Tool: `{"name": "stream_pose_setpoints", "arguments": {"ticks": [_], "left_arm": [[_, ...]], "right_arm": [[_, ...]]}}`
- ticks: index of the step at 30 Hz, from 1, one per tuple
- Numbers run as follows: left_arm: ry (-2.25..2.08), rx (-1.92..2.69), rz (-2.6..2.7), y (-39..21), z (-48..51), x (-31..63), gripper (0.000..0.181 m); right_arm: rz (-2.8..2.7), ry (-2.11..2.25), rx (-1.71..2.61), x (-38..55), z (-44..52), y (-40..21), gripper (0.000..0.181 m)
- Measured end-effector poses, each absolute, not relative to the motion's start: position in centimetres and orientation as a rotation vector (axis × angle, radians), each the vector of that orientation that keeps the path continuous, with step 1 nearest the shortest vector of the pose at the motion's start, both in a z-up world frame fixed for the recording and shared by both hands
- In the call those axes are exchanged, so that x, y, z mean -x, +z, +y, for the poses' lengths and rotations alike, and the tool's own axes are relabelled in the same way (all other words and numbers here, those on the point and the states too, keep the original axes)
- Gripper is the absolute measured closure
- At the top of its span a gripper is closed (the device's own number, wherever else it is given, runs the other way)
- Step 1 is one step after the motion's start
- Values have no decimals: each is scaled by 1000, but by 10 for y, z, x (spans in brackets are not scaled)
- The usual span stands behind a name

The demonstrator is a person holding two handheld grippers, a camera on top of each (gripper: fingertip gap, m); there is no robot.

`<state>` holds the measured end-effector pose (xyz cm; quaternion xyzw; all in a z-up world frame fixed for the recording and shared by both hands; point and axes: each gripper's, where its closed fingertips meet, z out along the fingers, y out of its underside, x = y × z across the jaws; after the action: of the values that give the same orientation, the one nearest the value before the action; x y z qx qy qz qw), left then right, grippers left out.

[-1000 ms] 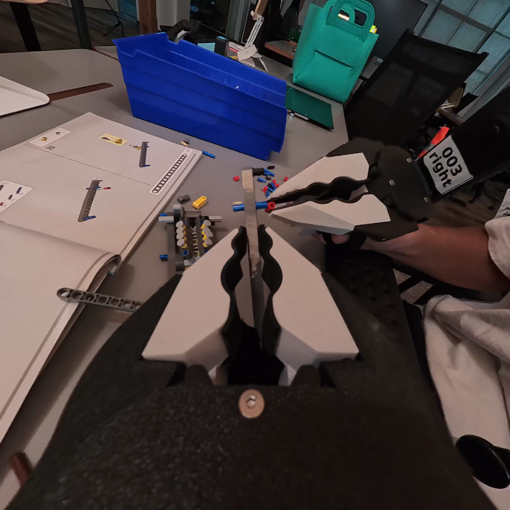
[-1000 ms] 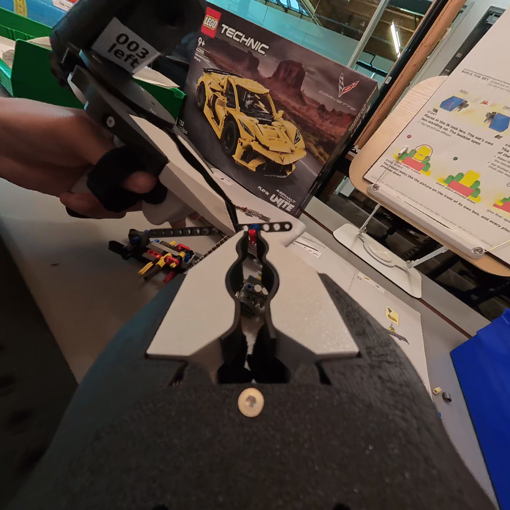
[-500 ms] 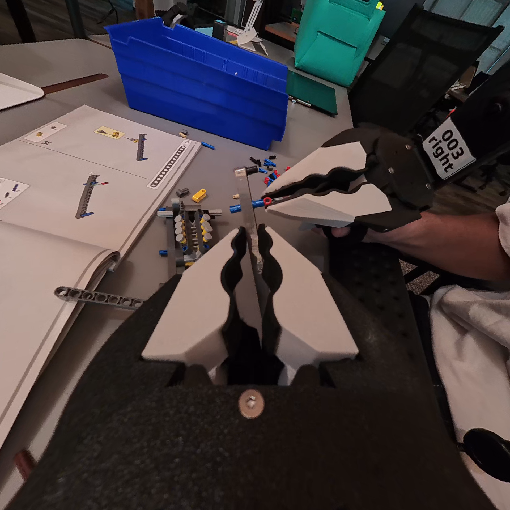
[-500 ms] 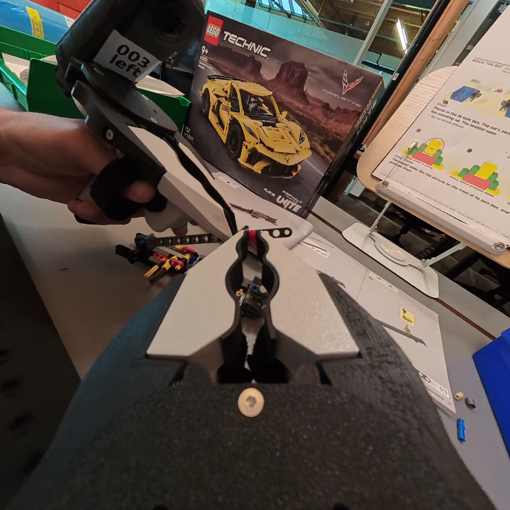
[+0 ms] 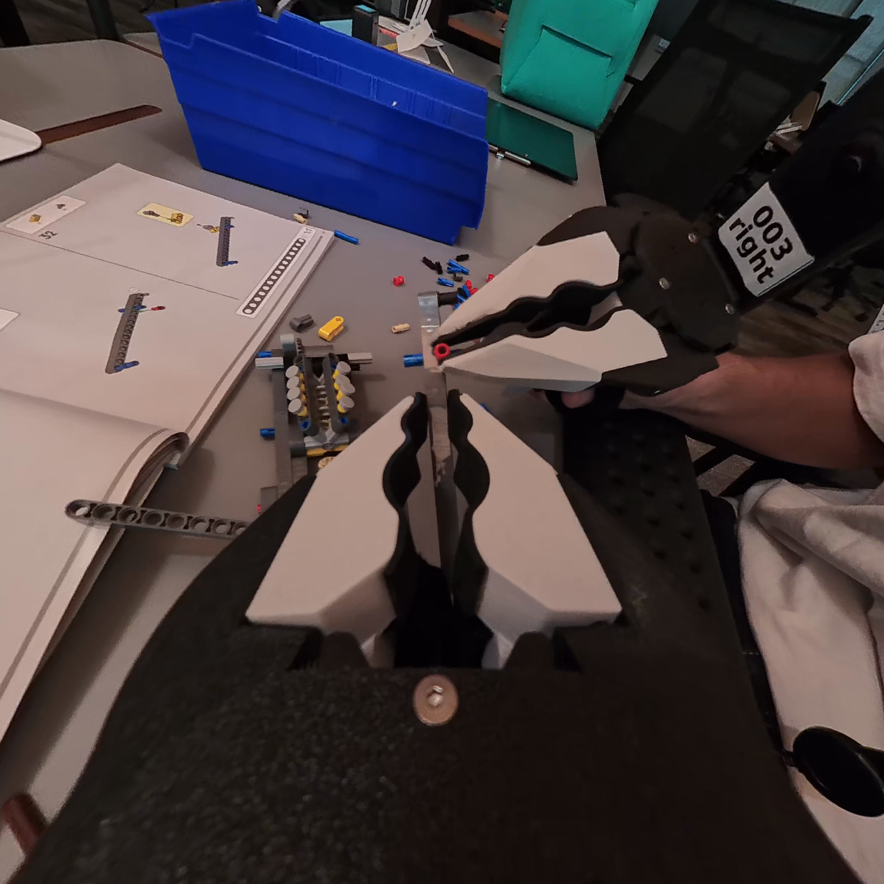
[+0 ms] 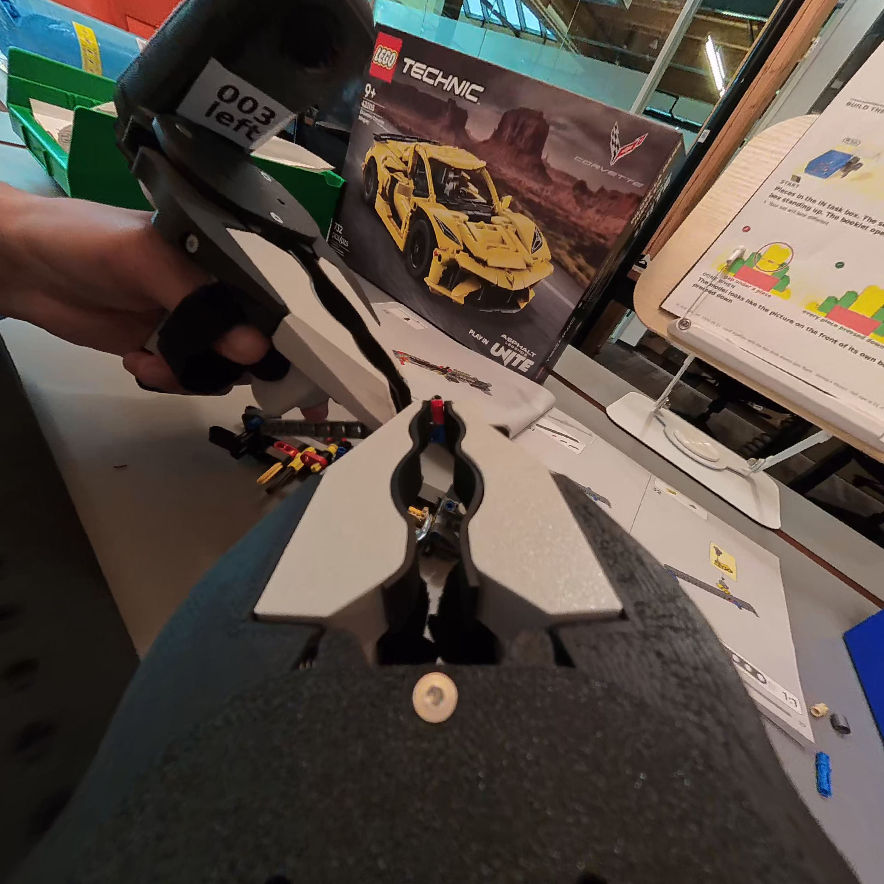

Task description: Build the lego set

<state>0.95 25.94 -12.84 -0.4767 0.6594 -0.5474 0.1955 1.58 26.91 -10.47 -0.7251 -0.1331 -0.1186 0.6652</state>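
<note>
My left gripper (image 5: 436, 399) is shut on a long grey lego beam (image 5: 429, 315) that sticks forward past its tips, edge on. My right gripper (image 5: 437, 351) comes in from the right, shut on a red pin (image 5: 440, 350), and presses it against the beam's side. A blue pin (image 5: 412, 359) sticks out of the beam's far side. In the right wrist view my right gripper (image 6: 436, 406) holds the red pin (image 6: 436, 411), with the left gripper's fingertips (image 6: 399, 392) just beside it. The beam is mostly hidden there.
A grey and yellow engine sub-assembly (image 5: 315, 392) lies on the table by the open instruction booklet (image 5: 143, 306). A second grey beam (image 5: 158, 516) lies at its corner. Loose pins (image 5: 454, 272) lie before the blue bin (image 5: 335, 119). The set's box (image 6: 502, 215) stands behind. The grippers are tip to tip, or close to it.
My right gripper moved left and closed in until the red pin met the beam. The left gripper kept its hold and lowered the beam slightly towards the table.
</note>
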Motion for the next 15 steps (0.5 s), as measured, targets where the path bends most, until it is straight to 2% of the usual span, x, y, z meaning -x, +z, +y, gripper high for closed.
{"name": "stream_pose_setpoints", "arguments": {"ticks": [15], "left_arm": [[-1773,1452,1742,-118,267,-10,174]], "right_arm": [[-271,-237,1596,-18,265,-98,177]]}}
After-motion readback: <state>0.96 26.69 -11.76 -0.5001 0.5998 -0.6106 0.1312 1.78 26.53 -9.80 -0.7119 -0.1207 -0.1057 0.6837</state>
